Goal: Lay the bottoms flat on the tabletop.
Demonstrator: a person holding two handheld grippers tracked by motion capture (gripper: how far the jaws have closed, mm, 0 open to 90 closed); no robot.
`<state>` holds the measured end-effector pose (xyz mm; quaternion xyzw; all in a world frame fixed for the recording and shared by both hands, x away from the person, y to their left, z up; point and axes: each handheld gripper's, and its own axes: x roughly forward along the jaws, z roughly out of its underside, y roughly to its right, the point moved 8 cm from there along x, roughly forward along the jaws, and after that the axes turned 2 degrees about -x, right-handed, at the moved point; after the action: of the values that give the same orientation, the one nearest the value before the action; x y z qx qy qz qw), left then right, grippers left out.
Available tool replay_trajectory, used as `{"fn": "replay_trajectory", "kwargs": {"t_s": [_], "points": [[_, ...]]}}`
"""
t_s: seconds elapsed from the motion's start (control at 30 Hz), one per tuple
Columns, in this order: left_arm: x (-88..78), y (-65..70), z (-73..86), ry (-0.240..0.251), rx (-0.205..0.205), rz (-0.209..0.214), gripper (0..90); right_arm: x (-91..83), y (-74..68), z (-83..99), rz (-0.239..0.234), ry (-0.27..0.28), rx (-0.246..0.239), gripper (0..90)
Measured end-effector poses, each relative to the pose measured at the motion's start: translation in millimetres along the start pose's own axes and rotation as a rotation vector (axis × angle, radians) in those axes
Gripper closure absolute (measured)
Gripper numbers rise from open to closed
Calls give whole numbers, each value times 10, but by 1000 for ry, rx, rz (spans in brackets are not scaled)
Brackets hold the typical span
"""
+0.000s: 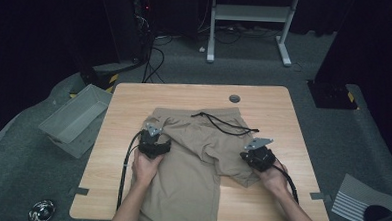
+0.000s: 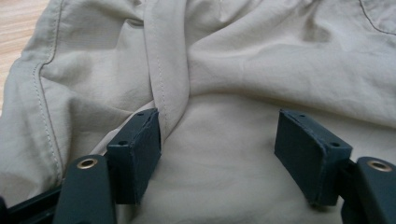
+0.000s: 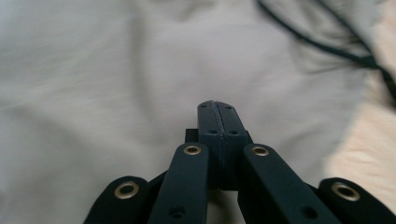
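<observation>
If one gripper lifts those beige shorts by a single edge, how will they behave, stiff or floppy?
Probably floppy: the shorts lie in soft creases and folds on the table, so the rest would likely droop. They look thin, so probably light. The black drawstring trails loose over the fabric and would likely dangle or snag.

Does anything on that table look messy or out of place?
Yes: the beige shorts lie crumpled, one leg bunched short while the other hangs over the table's near edge, and their black drawstring trails loose across the waistband.
</observation>
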<state>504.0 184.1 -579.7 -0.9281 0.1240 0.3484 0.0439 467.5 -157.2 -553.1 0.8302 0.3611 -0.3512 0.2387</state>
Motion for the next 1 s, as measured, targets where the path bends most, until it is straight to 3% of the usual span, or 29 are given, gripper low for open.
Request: {"fn": "replay_trajectory", "kwargs": {"t_s": [0.1, 0.13, 0.2, 0.4, 0.47, 0.57, 0.63, 0.7, 0.73, 0.8, 0.83, 0.87, 1.0], "points": [[22, -32, -18, -2, -10, -13, 316, -48, 90, -41, -44, 37, 67, 863], [28, -37, -24, 1, -16, -16, 316, -84, 63, -60, -67, 58, 80, 770], [35, -49, -30, -3, -17, -21, 316, -176, -58, -84, -123, 102, 90, 679], [67, -89, -58, -4, -29, -34, 318, -321, -473, 0, -195, 144, 32, 522], [75, -102, -66, -3, -29, -39, 319, -313, -545, 26, -203, 141, 12, 495], [79, -105, -68, -4, -32, -37, 319, -359, -591, 8, -224, 180, 23, 484], [79, -104, -68, -4, -32, -38, 319, -412, -620, -21, -232, 203, 26, 488], [79, -104, -68, -3, -32, -37, 319, -391, -659, -19, -218, 175, -4, 508], [79, -104, -68, -3, -32, -37, 320, -345, -675, 2, -205, 143, -24, 554], [78, -104, -68, -4, -32, -37, 319, -253, -672, 46, -176, 101, -61, 766], [78, -104, -68, -4, -33, -37, 320, -235, -652, 43, -181, 111, -57, 851], [78, -104, -68, -4, -32, -37, 320, -228, -612, 26, -179, 125, -47, 876], [78, -104, -68, -4, -32, -37, 320, -256, -365, -108, -118, 163, 1, 888]]}}
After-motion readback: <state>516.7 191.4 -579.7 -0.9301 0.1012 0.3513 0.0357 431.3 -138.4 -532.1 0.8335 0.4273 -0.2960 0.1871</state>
